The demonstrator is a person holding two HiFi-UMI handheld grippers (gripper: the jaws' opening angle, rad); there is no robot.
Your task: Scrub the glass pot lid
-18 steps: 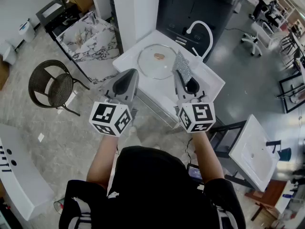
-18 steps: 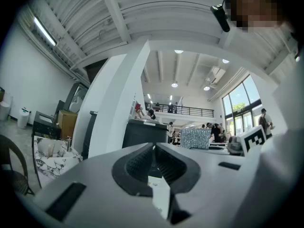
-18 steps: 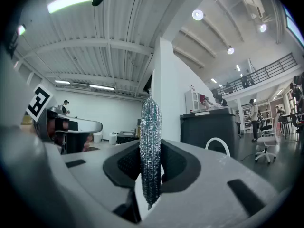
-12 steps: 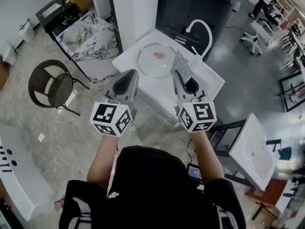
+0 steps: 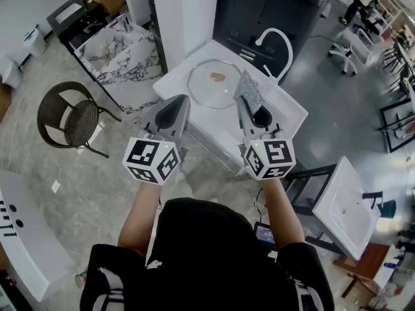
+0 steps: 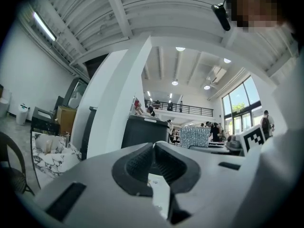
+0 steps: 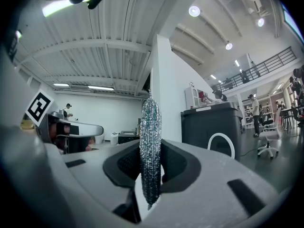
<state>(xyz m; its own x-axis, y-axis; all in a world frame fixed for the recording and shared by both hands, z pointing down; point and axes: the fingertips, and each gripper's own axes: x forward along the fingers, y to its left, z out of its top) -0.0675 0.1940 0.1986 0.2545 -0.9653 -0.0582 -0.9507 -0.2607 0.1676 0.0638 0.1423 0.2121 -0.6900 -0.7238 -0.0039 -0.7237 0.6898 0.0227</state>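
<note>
The lid [image 5: 214, 83] lies flat on the white counter [image 5: 288, 112], near the faucet [image 5: 275, 41]. A dark cabinet [image 5: 259, 8] stands behind it and a wicker chair [image 5: 68, 115] is on the grey floor [image 5: 97, 186] at the left. The right gripper [image 5: 249, 102] is clenched on a silver scrubber [image 5: 248, 89], which shows near the lid's right edge, and the left gripper [image 5: 174, 107] is closed on nothing.

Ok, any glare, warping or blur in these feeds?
Head view: sharp, evenly lit, though the glass lid shows faintly on the white counter. Left gripper view: fisheye bending, dark corners. Right gripper view: same bending, bright ceiling lamps, scrubber crisp.
</note>
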